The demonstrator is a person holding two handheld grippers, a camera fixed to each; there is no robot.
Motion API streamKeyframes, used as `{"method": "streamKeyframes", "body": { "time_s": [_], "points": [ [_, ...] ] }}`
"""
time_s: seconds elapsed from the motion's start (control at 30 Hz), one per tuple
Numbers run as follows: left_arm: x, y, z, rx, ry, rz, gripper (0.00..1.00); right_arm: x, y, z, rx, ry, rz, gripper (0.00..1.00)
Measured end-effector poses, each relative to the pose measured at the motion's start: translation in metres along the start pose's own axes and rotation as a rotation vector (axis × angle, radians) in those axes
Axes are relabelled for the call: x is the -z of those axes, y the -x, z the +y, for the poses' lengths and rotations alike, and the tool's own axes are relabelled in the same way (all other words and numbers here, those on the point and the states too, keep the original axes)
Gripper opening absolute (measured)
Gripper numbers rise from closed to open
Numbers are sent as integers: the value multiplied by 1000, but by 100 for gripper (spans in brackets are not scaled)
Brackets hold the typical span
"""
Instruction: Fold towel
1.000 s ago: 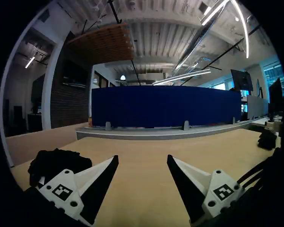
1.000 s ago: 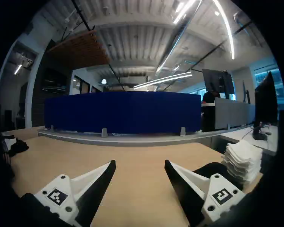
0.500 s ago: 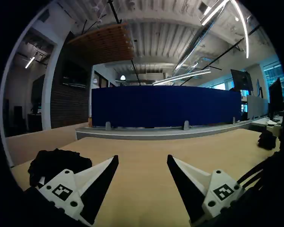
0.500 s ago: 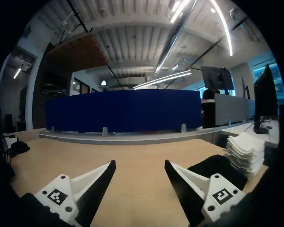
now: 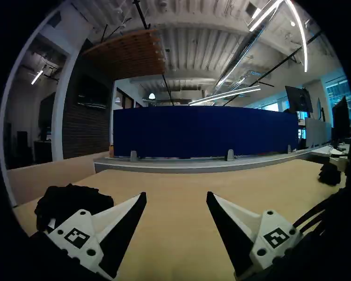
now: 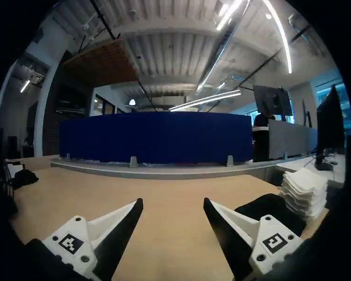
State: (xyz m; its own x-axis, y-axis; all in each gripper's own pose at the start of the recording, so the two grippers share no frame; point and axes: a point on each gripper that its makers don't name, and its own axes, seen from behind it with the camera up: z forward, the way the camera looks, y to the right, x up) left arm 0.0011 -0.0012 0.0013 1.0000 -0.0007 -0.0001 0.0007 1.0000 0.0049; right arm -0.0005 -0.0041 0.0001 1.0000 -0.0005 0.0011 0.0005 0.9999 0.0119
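In the left gripper view my left gripper (image 5: pixel 176 197) stands open over the wooden table (image 5: pixel 175 187), nothing between its fingers. A crumpled black cloth (image 5: pixel 70 200) lies just left of its left finger. Another dark bundle (image 5: pixel 330 173) sits at the far right of the table. In the right gripper view my right gripper (image 6: pixel 172 203) is open above the table (image 6: pixel 166 196) and holds nothing. A black towel (image 6: pixel 269 208) lies flat behind its right finger, and a stack of folded white towels (image 6: pixel 306 189) stands beyond it at the right edge. A small dark bundle (image 6: pixel 22 178) rests at the far left.
A blue divider panel (image 5: pixel 203 132) on a grey rail runs along the table's far edge, also seen as the blue divider (image 6: pixel 157 138) in the right gripper view. Monitors (image 6: pixel 330 129) and desks stand to the right. Black cables (image 5: pixel 316 213) run by the left gripper's right finger.
The right gripper view has shifted slightly, tilting down and back up, so the white stack and black towel moved a little in frame. The left gripper is still.
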Motion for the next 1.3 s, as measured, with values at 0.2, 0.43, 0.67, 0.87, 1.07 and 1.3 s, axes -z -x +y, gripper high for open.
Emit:
{"method": "streamKeyframes", "body": {
  "time_s": [0.2, 0.43, 0.67, 0.87, 1.07, 1.3],
  "points": [
    [0, 0, 0, 0, 0, 0, 95, 0, -1, 2, 0, 6, 1, 100],
    [0, 1, 0, -1, 0, 0, 95, 0, 0, 3, 0, 6, 1, 100],
    [0, 1, 0, 0, 0, 0, 95, -2, 0, 4, 0, 7, 0, 100],
    [0, 1, 0, 0, 0, 0, 95, -3, 0, 4, 0, 7, 0, 100],
    [1, 1, 0, 0, 0, 0, 95, -3, 0, 3, 0, 7, 0, 100],
    [1, 1, 0, 0, 0, 0, 95, -3, 0, 3, 0, 7, 0, 100]
  ]
}}
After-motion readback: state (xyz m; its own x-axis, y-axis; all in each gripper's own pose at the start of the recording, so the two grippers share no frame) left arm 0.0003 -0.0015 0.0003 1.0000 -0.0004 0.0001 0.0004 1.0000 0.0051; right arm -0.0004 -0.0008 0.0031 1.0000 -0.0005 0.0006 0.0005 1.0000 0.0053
